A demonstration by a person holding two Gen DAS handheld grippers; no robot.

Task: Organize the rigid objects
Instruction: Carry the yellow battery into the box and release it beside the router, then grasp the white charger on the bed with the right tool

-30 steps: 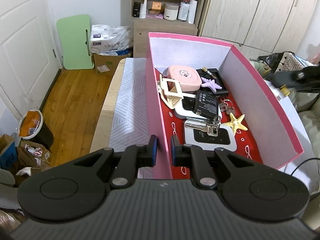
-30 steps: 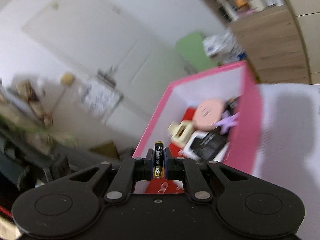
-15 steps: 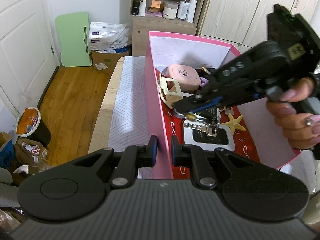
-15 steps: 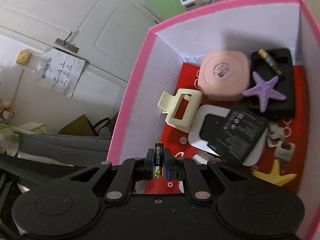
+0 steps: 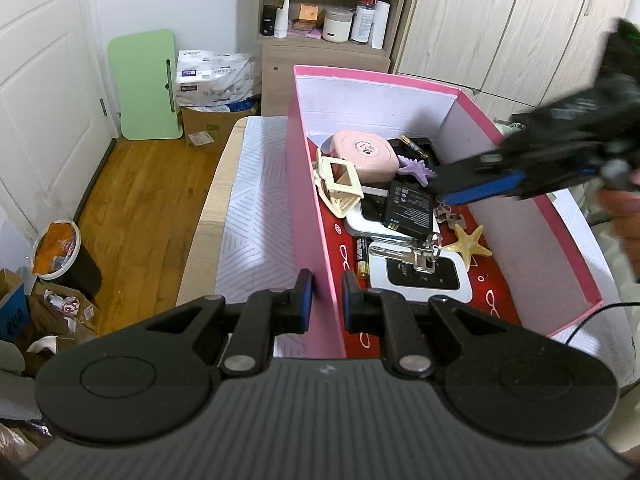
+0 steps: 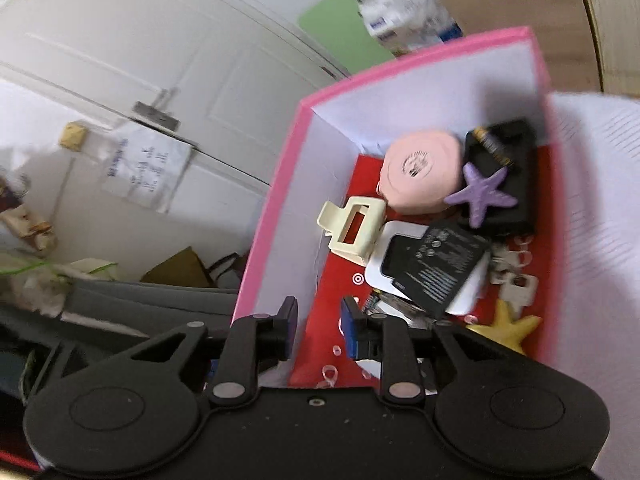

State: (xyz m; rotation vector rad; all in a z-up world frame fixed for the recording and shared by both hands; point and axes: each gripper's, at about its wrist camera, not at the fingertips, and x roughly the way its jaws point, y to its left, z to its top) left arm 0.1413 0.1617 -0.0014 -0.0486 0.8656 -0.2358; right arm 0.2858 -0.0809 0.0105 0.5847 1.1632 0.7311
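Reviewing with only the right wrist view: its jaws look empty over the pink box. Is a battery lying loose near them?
Observer: Yes. A black battery lies flat on the red floor beside the white device.
Operator: What is the left gripper doing?
Observer: The left gripper is clamped on the pink box, on its near side wall.
Operator: And the right one from outside?
Observer: The right gripper reaches in across the opposite wall, jaws opening, nothing between them.

Left hand-held gripper [image 5: 323, 295] clamped; right hand-held gripper [image 6: 318, 328] opening, empty.
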